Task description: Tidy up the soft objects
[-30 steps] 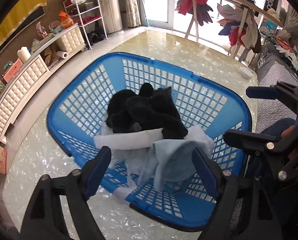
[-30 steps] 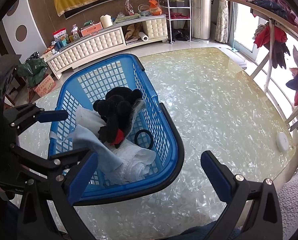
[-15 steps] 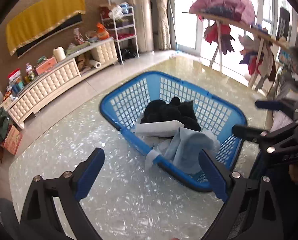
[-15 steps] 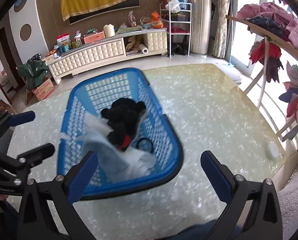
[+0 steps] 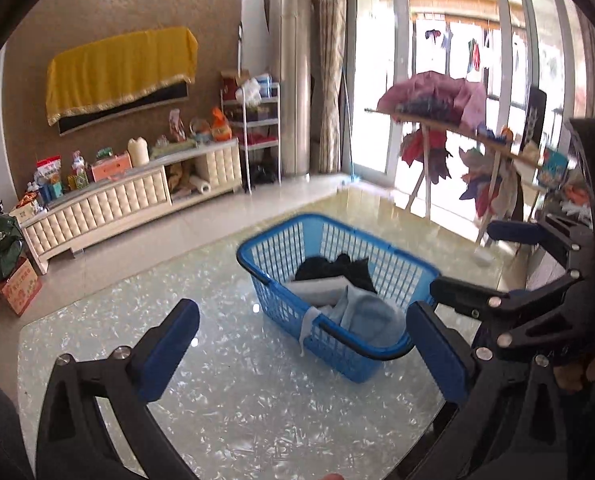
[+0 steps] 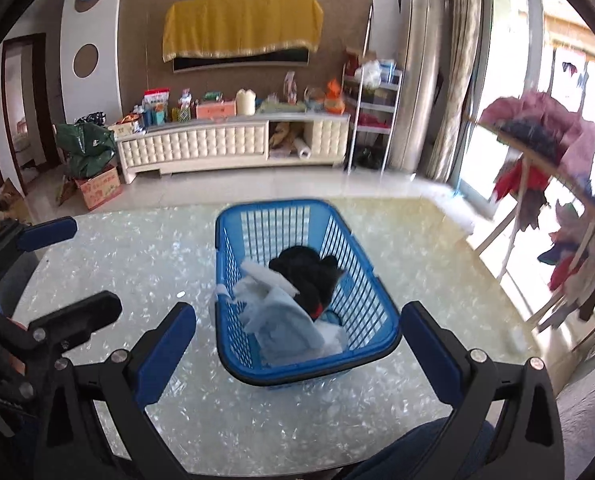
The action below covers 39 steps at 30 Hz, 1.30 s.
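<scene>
A blue plastic laundry basket (image 5: 273, 256) (image 6: 233, 264) stands on the glossy marble-patterned table (image 5: 225, 392). Inside it lie a black plush toy (image 5: 337, 270) (image 6: 313, 272), a light blue cloth (image 5: 373, 316) (image 6: 285, 316) and a white cloth (image 5: 317, 288) (image 6: 265, 274) that hangs over the rim. My left gripper (image 5: 305, 360) is open and empty, held back above the near table. My right gripper (image 6: 297, 350) is open and empty, in front of the basket's near end. Each gripper shows in the other's view.
A cream TV cabinet (image 6: 225, 148) with clutter stands along the far wall. A clothes rack (image 5: 457, 128) with hanging garments stands right of the table by the windows. A white shelf (image 6: 371, 112), a cardboard box and a green bag (image 6: 85, 148) sit on the floor.
Both grippers have pulled back and up from the basket, so it looks smaller and farther. The basket's contents have not moved. Both grippers stayed open.
</scene>
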Tool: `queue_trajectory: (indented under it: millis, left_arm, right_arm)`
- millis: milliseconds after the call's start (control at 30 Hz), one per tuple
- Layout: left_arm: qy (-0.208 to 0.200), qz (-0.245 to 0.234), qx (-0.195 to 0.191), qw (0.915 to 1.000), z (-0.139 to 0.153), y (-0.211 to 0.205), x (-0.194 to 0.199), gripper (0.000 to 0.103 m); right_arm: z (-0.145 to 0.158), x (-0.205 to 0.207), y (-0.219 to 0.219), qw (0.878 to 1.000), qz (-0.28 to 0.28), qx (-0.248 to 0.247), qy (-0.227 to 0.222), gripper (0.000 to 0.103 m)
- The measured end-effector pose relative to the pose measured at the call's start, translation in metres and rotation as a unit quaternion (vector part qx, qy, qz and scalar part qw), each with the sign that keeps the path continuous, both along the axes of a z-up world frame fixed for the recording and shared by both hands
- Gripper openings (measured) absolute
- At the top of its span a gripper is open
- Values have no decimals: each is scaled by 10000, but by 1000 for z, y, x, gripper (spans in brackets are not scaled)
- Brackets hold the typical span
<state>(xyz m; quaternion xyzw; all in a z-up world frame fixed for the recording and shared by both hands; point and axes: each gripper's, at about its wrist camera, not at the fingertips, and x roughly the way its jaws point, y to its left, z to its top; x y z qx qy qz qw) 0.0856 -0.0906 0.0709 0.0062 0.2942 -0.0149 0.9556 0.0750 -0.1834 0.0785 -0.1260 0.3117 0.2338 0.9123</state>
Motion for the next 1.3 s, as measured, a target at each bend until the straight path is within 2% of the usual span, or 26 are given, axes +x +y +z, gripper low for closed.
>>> queue_trajectory:
  millis: [133,300,600,867,1300]
  left_arm:
    - [-386,36,-135,9992,10,9,-17,103]
    - [-561,-30,-229,9982,11,15,-30,103]
    - [-576,184,-280,9978,4,28,-45,103]
    - [-420,372,-182,9983,-7,33,-46,103]
    - [-404,476,-148,9979,-10,36,-51,103]
  right_arm:
    - [7,-19,9,9995,-61,-156,-269,102]
    - [7,-29,12,9980,-280,-352,-445,102]
    - [8,-42,13,9951,-590,-561,-553,102]
    - [5,-46,20,9947,-536,-676,-554,102]
    - [4,-50,21,9950,-482,-708,-506,102]
